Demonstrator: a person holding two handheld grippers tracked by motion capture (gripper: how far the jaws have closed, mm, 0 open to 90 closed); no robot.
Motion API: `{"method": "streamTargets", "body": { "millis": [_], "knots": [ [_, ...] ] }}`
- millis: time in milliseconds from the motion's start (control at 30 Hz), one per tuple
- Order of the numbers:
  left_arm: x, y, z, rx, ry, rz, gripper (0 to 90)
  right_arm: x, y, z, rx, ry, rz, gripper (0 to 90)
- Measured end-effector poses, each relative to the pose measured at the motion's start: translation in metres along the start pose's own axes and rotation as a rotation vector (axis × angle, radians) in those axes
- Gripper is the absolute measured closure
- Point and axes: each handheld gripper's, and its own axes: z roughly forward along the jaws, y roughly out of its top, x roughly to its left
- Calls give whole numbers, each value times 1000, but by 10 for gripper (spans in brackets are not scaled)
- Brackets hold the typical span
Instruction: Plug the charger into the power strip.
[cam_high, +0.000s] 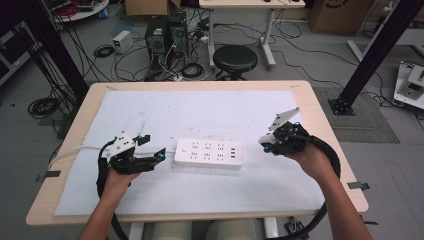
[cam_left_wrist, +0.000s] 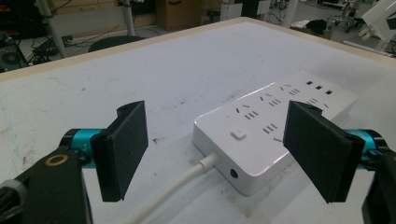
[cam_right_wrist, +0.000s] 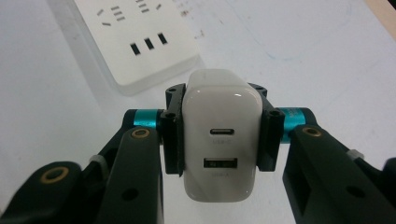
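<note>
Clamped between the right gripper's (cam_right_wrist: 218, 135) pads, a white charger (cam_right_wrist: 219, 135) sits with its two USB ports facing back toward the camera, so I judge its prongs point away, toward the table. Beyond it lies the white power strip (cam_right_wrist: 140, 42), its end with three small slots closest to this hand. From the high view the power strip (cam_high: 208, 153) lies with its long axis across the table, between the two hands, flat on the white mat (cam_high: 190, 115). The right gripper (cam_high: 272, 142) hovers just beyond the strip's right end, tilted down and inward. The left gripper (cam_high: 152, 159) rests low at the opposite end, jaws released and spread either side of the corner where the cord (cam_left_wrist: 180, 186) enters, not touching it. The right hand must travel left along the strip's length to reach the sockets.
</note>
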Motion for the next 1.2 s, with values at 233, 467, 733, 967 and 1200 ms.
{"method": "streamTargets", "body": {
  "millis": [233,467,733,967,1200],
  "knots": [
    [2,-3,-4,0,-3,20,221,2,28,10,-15,65,-50,631],
    [4,-7,-7,3,-5,29,222,7,50,25,5,129,-88,631],
    [5,-9,-6,5,-17,28,222,7,64,41,21,173,-117,631],
    [6,-9,-5,7,-17,30,222,8,76,52,39,199,-125,631],
    [7,-10,-5,10,-19,29,222,12,91,65,56,228,-160,630]
  ]
}}
